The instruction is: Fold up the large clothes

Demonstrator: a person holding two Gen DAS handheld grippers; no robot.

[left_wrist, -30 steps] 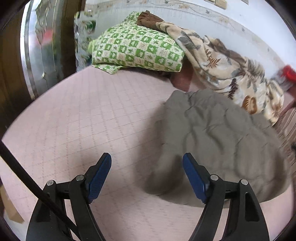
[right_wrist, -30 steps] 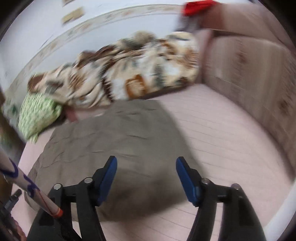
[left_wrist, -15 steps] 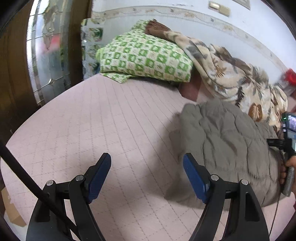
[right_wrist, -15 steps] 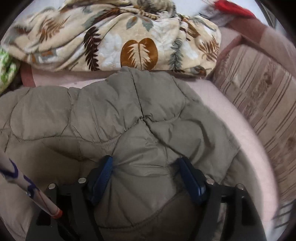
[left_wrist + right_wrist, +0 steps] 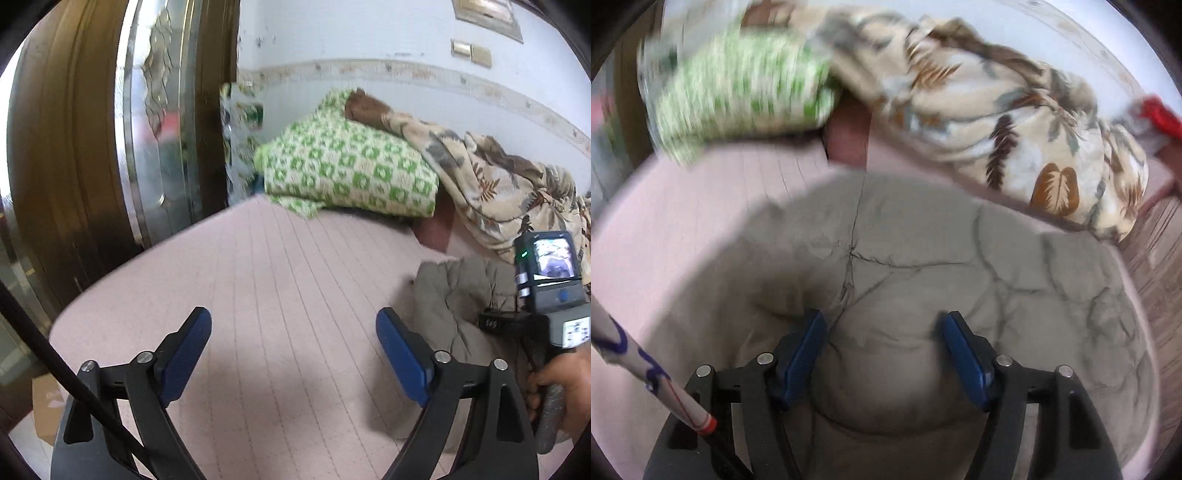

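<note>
A grey-brown quilted jacket (image 5: pixel 923 266) lies bunched on the pink quilted bed (image 5: pixel 280 295). My right gripper (image 5: pixel 882 354) is open, its blue pads (image 5: pixel 805 354) pressed down on either side of a bulge of the jacket. In the left wrist view the jacket (image 5: pixel 454 302) is at the right edge, with the right gripper's camera body (image 5: pixel 550 273) and the hand holding it in front of it. My left gripper (image 5: pixel 295 354) is open and empty over bare bed, left of the jacket.
A green checked pillow (image 5: pixel 351 170) and a leaf-print blanket (image 5: pixel 498 184) lie at the head of the bed by the wall. A wooden and metal door (image 5: pixel 110 129) stands at the left. A striped sofa (image 5: pixel 1160 258) is at the right.
My left gripper has swung left and away, so the jacket slid to its right edge. My right gripper came down onto the jacket and now straddles a fold; its view has turned left.
</note>
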